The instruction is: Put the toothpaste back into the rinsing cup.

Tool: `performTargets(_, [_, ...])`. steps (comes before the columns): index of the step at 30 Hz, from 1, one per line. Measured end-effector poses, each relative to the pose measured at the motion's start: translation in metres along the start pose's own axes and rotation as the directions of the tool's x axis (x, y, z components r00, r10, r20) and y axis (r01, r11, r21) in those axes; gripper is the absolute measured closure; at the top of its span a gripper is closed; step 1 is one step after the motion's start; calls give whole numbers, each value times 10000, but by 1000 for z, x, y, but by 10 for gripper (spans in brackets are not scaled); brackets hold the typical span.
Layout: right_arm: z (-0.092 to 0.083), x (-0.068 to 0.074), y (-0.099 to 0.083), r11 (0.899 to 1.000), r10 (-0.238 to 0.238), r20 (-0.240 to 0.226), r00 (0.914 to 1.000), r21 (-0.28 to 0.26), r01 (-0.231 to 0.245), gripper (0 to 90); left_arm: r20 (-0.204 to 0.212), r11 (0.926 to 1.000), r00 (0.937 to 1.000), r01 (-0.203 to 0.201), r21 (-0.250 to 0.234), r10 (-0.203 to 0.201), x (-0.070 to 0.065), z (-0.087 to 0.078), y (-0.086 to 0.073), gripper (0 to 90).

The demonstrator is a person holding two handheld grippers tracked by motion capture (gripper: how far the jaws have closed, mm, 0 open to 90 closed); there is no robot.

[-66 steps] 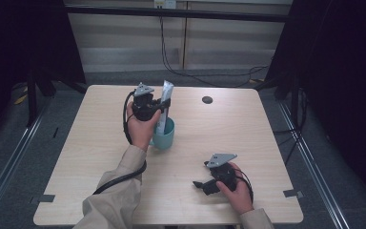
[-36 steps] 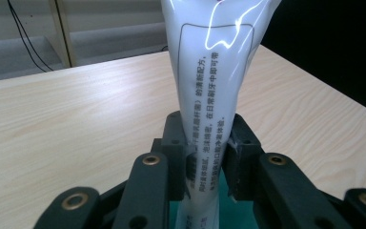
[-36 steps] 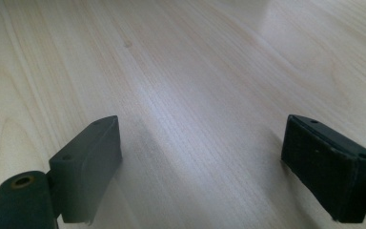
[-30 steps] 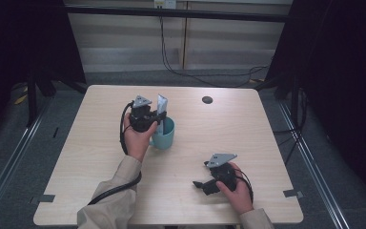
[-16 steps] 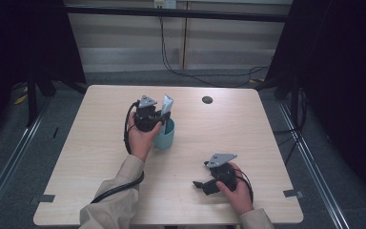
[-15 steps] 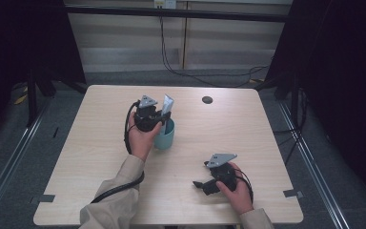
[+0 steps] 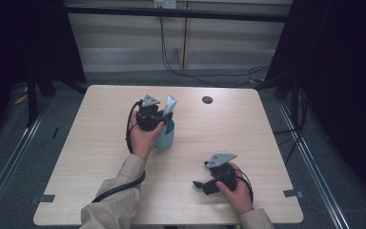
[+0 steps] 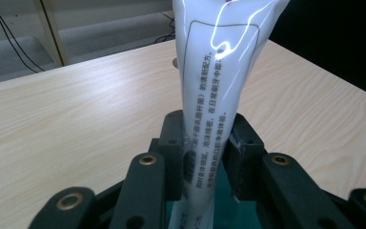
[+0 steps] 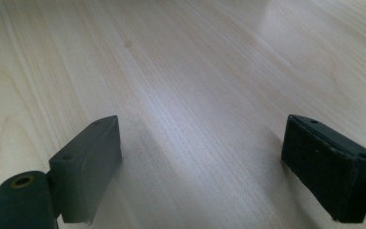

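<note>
We hold the tube (image 8: 219,86) in the left claw (image 7: 164,117), directly above the cup (image 7: 164,138). In the left gripper view the two pads flank the lower part of the tube and appear to bear on it, so we treat this claw as closed on the tube. The tube stands nearly upright, its flat crimped end uppermost and its lower end down inside the teal cup, whose rim shows below the jaws. We judge this posture to be deliberate: an upright tube enters a narrow cup mouth cleanly, and a grip low on the body keeps the free end from swaying.

The cup sits on the worktop (image 7: 267,124) left of centre, touching the left hand (image 7: 143,138) that carries the claw. Whether the tube rests on the cup floor cannot be determined.

The right claw (image 7: 205,183) lies low near the front right of the worktop. In the right gripper view its jaws stand wide apart with bare wood between them; it grips nothing. We judge it to be parked clear of the working area.

Count:
- tubes: one
- cups: one
- claws: two
- dark round cable hole (image 7: 207,99) in the worktop: one, well apart from the cup
</note>
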State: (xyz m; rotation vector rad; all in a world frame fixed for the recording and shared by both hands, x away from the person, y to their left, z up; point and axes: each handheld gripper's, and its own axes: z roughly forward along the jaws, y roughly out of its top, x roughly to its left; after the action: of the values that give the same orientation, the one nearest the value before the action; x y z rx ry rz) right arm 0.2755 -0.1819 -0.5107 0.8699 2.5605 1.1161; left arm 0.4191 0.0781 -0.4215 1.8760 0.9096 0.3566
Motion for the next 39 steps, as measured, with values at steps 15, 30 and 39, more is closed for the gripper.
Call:
performTargets(15, [0, 0, 0, 10000, -12, 4, 10000, 1, 12, 124, 34, 9995, 9998, -192, 236, 192, -3, 3, 2, 703])
performTargets(30, [0, 0, 0, 10000, -29, 59, 10000, 11, 28, 124, 56, 9984, 9994, -357, 443, 355, -7, 3, 6, 612])
performTargets(39, [0, 0, 0, 10000, -34, 48, 10000, 11, 34, 124, 120, 9984, 9995, -303, 475, 298, -7, 0, 8, 503])
